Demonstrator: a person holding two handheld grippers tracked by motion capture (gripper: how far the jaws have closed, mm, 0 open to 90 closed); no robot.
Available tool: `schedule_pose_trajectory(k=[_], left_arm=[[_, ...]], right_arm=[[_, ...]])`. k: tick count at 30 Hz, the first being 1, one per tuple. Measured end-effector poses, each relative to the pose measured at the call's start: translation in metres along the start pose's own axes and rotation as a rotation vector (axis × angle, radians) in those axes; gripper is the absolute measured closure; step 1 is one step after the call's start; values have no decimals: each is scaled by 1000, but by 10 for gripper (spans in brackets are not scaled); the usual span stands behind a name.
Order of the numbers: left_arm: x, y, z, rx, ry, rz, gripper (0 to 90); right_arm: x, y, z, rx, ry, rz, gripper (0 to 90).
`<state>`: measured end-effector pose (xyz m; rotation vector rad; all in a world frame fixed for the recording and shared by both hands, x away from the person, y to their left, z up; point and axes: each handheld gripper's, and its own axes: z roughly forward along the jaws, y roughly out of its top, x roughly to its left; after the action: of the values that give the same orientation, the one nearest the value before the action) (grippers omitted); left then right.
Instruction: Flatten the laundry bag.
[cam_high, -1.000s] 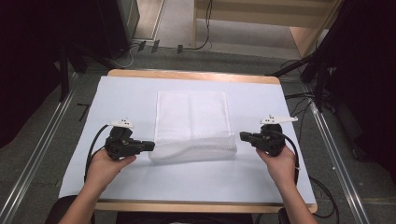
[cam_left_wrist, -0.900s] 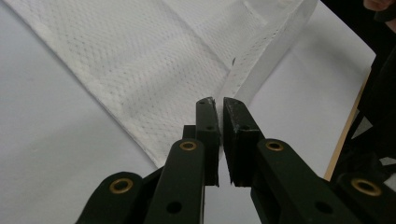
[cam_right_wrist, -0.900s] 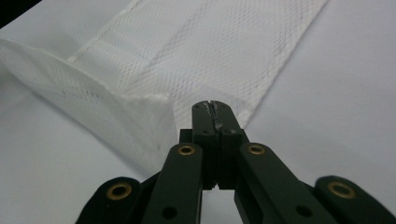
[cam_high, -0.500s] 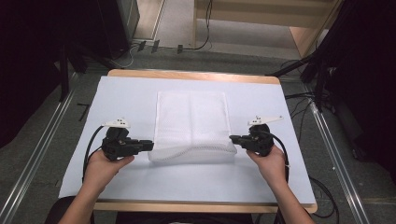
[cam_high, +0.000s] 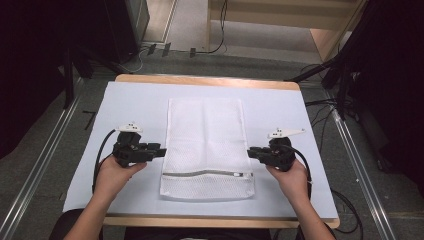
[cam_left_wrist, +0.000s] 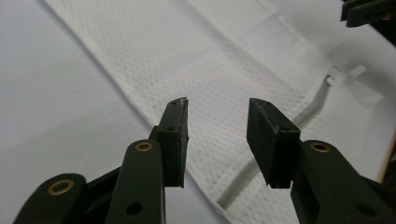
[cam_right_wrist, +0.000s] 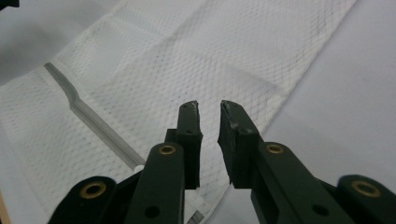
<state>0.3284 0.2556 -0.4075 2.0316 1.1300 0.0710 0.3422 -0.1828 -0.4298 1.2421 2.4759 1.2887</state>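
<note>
The wooden table (cam_high: 210, 81) carries a pale sheet (cam_high: 135, 102) over most of its top. A white mesh laundry bag (cam_high: 205, 135) lies flat and unfolded on the sheet, centred, its zipper (cam_high: 207, 174) running crosswise near the person's edge

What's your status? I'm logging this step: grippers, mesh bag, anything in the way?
Left gripper and right gripper just opened, nothing between jaws. Mesh bag flat on white sheet, zipper near. Nothing in the way.
</note>
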Motion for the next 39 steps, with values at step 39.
schedule_pose_trajectory(k=[39], left_arm=[[35, 13, 60, 76, 141, -68, 900]], right_arm=[[-24, 15, 66, 120, -166, 43, 898]])
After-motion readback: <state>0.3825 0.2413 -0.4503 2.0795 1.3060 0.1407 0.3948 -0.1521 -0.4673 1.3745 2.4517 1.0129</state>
